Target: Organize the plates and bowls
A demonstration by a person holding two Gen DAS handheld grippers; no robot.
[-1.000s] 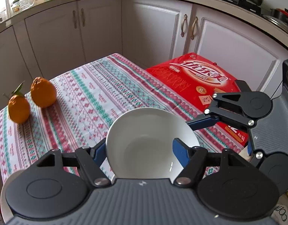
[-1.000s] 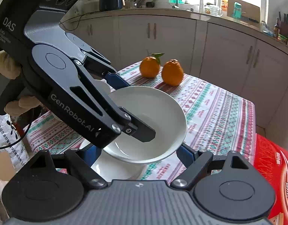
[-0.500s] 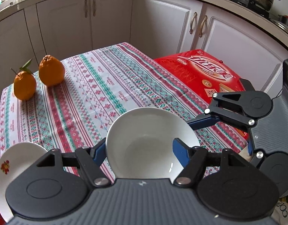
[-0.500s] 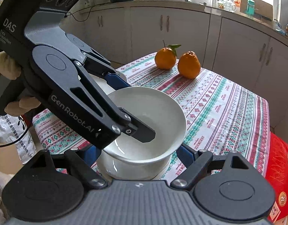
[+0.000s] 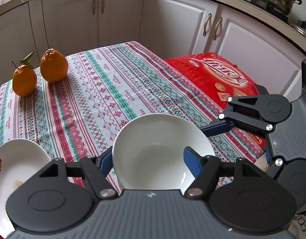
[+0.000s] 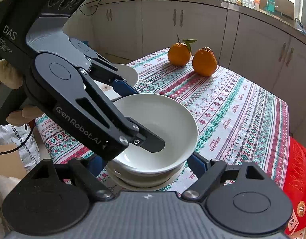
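Note:
A white bowl (image 5: 161,149) is gripped on its rim by my left gripper (image 5: 148,158), one finger inside and one outside. In the right wrist view the same bowl (image 6: 163,127) sits nested on a second white bowl (image 6: 145,181) on the striped tablecloth. My right gripper (image 6: 145,163) is open, its blue fingers (image 6: 197,162) on either side of the lower bowl. A white plate with a flower print (image 5: 11,163) lies left of the bowls; it also shows behind the left gripper in the right wrist view (image 6: 127,73).
Two oranges (image 5: 53,65) stand at the far left corner of the table (image 5: 105,87). A red box (image 5: 218,79) lies beside the table on the right. White kitchen cabinets (image 5: 117,14) surround the table. A plastic bag (image 6: 15,137) hangs off the near left.
Both grippers and the held bowl have come down. The upper bowl now rests in the lower one on the cloth. The flowered plate has come into the left wrist view.

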